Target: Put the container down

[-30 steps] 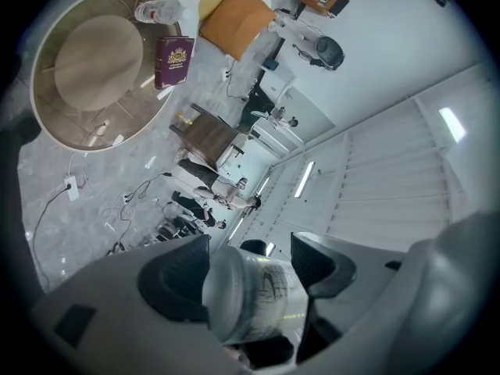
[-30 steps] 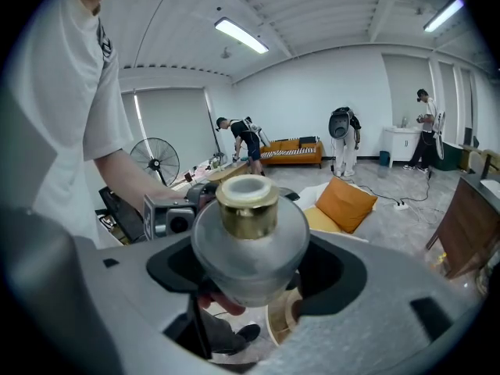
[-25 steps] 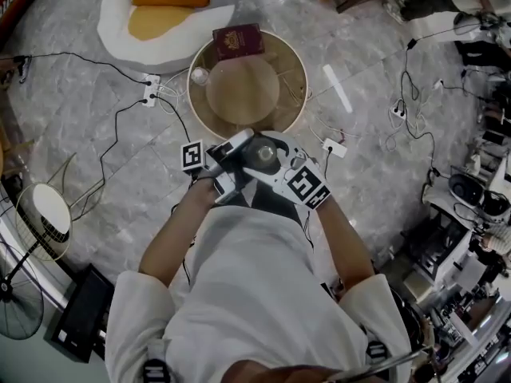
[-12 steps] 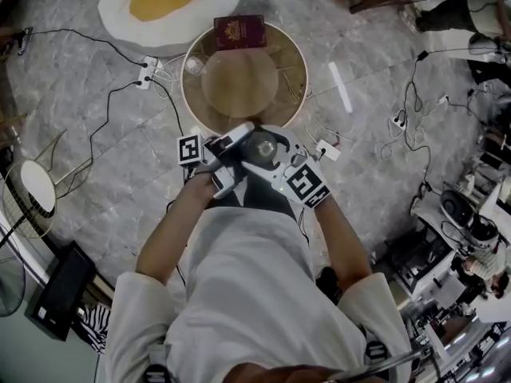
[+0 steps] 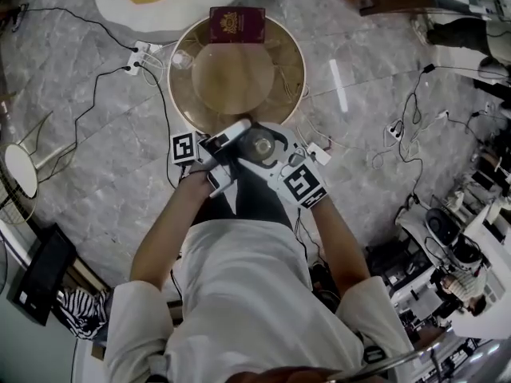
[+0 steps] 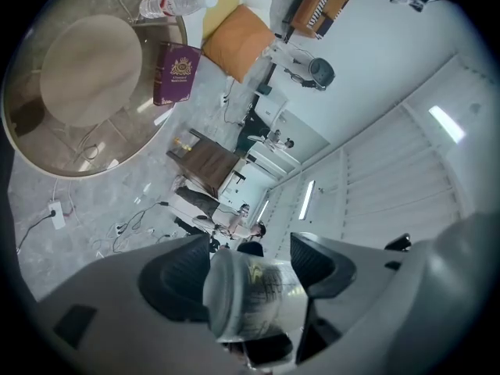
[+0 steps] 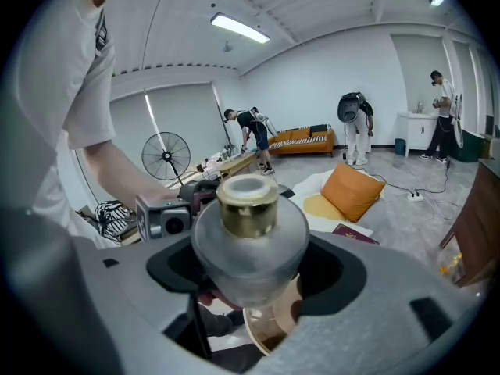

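Container (image 7: 248, 237), clamped between left gripper (image 6: 251, 280), right gripper (image 7: 250, 276)

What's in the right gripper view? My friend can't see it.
The right gripper has its fingers closed on a clear round container with a gold top. Behind it are an orange cushion and a dark red booklet.

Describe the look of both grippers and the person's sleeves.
The left gripper and right gripper are white-grey plastic bodies, each carrying a cube with black-and-white square markers. Their jaws are grey with dark recesses. The person wears a white short-sleeved shirt.
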Demonstrator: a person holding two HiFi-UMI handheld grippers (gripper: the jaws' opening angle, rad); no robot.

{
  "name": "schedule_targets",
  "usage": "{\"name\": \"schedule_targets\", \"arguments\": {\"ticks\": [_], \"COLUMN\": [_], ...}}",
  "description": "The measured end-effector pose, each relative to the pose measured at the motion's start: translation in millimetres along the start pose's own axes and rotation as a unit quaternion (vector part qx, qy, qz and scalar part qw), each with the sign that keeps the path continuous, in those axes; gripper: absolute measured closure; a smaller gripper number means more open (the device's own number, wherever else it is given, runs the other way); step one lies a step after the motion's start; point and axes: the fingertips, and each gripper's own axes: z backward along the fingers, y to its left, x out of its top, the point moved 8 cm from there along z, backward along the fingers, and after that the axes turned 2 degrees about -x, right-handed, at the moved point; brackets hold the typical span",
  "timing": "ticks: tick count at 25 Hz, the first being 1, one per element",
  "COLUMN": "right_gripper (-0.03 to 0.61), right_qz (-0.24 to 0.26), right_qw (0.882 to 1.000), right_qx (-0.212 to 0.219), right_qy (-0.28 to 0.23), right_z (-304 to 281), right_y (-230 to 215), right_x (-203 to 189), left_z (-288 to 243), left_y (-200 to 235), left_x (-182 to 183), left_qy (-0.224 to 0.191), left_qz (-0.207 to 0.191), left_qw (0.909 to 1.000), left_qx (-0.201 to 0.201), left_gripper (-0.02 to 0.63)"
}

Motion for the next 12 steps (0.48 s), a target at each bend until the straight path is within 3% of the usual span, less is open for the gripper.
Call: {"name": "schedule_targets", "arguments": {"ticks": [12], "right_gripper": [0.244], "right_qz": [-0.019], "right_qw": [1.0], "right_qx": [0.01], "right_qy": [0.016], "right_z": [-29], "right_y": [-82], "right_x": [-59], "left_z": [-30], "left_y": [69], "left_x": [51], "left_qy": [-0.044], "left_qz": [-0.005], "left_qw": [0.9989], "left_qx": [0.012], "left_gripper": [0.313]}}
